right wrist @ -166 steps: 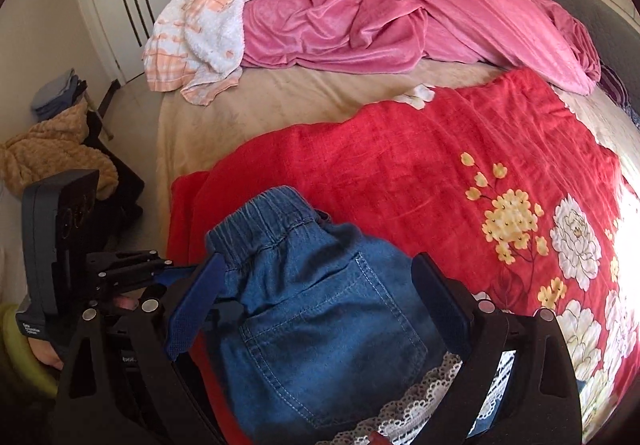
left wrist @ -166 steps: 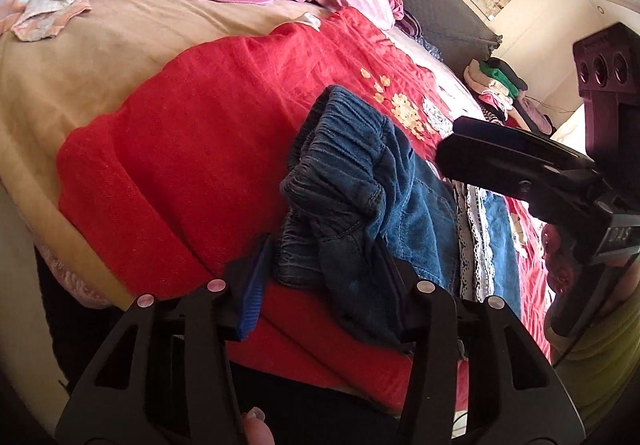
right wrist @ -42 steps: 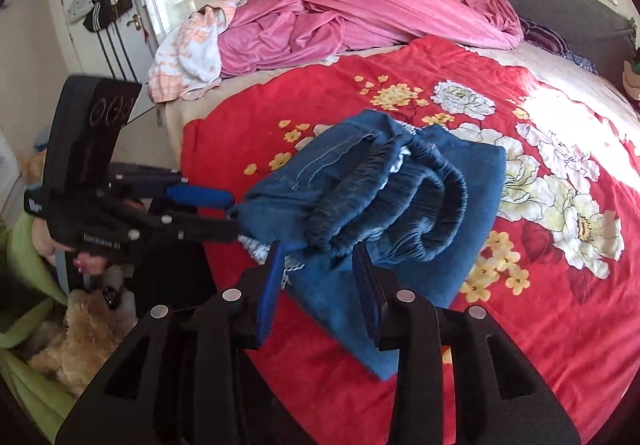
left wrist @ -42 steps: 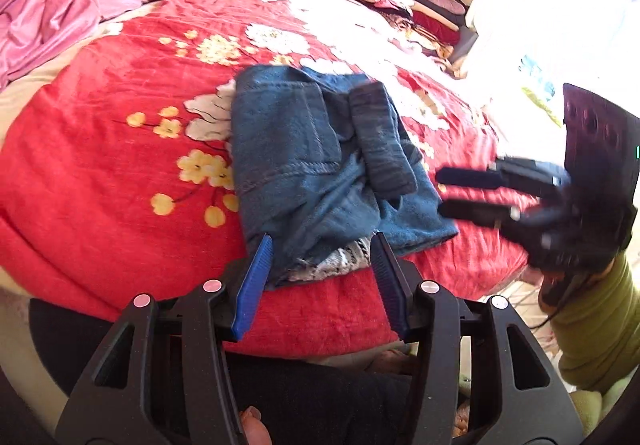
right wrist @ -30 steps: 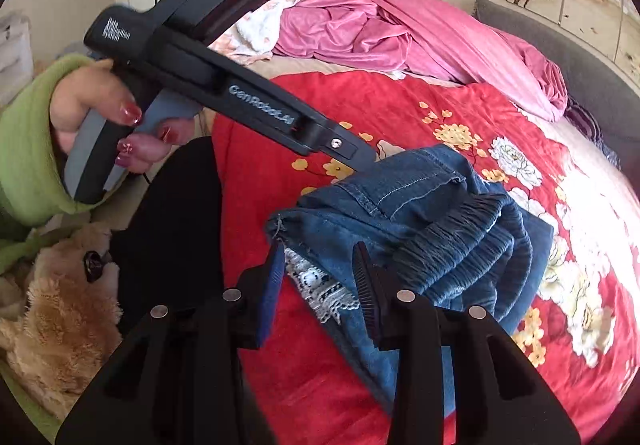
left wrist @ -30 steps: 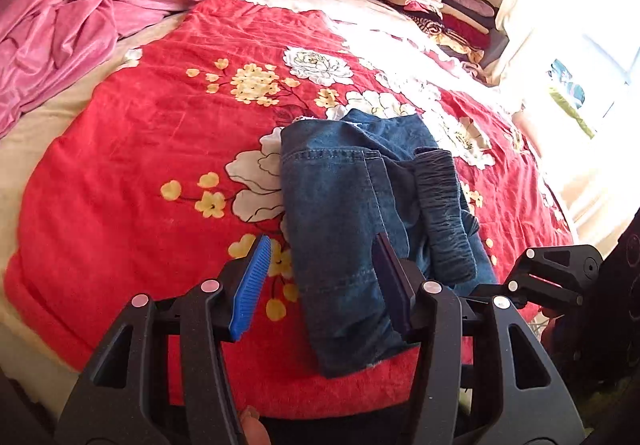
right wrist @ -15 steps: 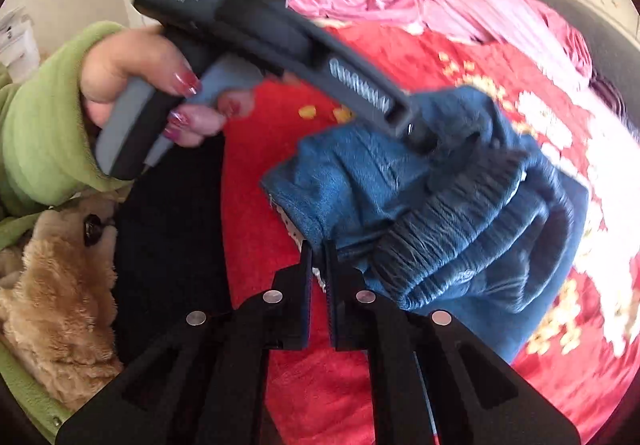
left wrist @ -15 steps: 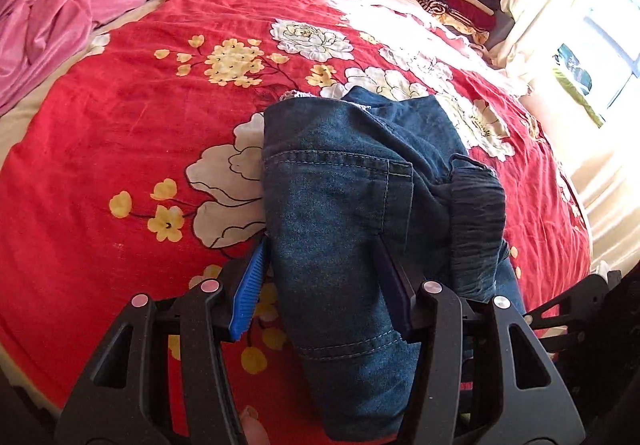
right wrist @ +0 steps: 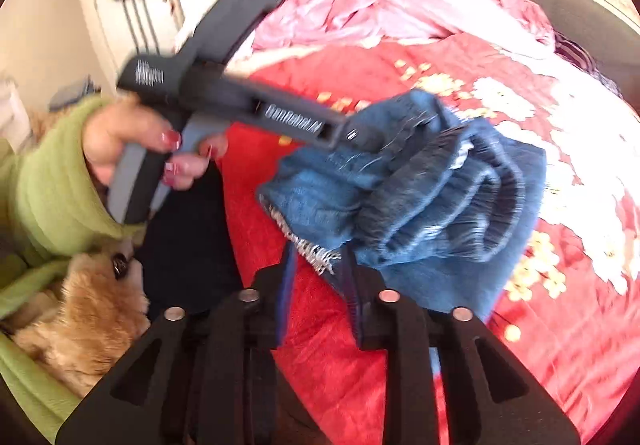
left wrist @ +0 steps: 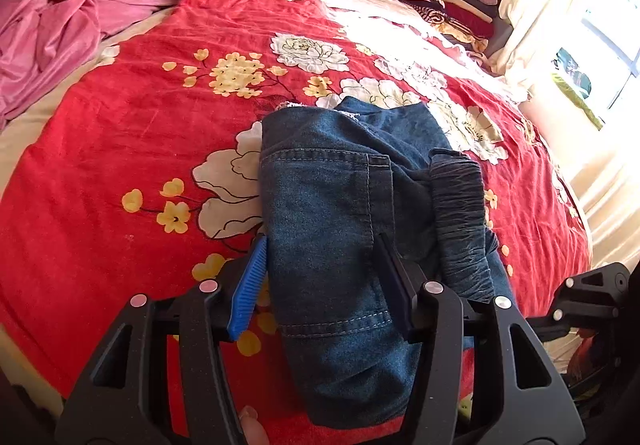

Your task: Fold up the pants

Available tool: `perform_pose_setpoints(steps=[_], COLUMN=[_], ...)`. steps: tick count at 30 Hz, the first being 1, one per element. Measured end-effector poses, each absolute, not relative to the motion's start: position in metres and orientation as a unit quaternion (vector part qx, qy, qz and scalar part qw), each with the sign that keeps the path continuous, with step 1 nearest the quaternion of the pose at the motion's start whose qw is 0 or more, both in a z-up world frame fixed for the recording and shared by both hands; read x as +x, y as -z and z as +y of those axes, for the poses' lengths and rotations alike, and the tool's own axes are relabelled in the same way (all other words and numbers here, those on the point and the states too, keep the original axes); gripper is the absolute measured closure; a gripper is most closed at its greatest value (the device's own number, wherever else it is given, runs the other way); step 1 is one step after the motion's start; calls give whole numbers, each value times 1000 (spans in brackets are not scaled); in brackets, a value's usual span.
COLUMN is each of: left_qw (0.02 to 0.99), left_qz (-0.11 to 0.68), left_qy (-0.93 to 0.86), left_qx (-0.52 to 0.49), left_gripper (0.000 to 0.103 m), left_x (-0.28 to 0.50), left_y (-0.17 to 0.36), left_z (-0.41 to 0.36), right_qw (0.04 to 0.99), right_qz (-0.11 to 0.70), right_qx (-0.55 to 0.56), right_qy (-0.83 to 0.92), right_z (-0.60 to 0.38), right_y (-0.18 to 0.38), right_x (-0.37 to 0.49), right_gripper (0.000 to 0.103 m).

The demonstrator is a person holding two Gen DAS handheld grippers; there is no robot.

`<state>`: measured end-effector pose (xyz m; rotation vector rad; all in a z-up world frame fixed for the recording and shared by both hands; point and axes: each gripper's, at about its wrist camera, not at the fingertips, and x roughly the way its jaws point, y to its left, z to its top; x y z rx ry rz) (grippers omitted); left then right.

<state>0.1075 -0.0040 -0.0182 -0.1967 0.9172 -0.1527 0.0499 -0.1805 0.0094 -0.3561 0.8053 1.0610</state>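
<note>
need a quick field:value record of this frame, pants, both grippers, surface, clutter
pants: denim pants, folded into a bundle, elastic waistband bunched on one side
surface: red floral blanket on the bed
left gripper: open, fingers straddling the bundle
right gripper: open, at the lace-trimmed edge; view blurred
clutter: pink bedding, clothes stack

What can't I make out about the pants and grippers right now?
- Right wrist view: motion blur smears the pants, so fold layers are unclear.
- Left wrist view: the left gripper covers the pants' near edge.
- Left wrist view: the right gripper is cut off by the frame edge, fingers unseen.
</note>
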Motion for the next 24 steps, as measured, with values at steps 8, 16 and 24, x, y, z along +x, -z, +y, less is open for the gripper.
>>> perform_pose_setpoints(steps=[8, 16, 24], left_qw=[898, 906, 901], left_qz=[423, 409, 419], left_qy=[75, 70, 53], left_qx=[-93, -86, -99], left_gripper=[53, 46, 38], left_x=[98, 90, 96], left_y=[5, -4, 10], left_z=[-7, -7, 5], right_qw=[835, 864, 866], right_qz=[336, 337, 395], right_qx=[-112, -77, -50], right_qy=[-422, -367, -304], right_z=[-206, -226, -234], right_y=[-32, -39, -14], right_x=[63, 90, 120], right_gripper=[55, 32, 24])
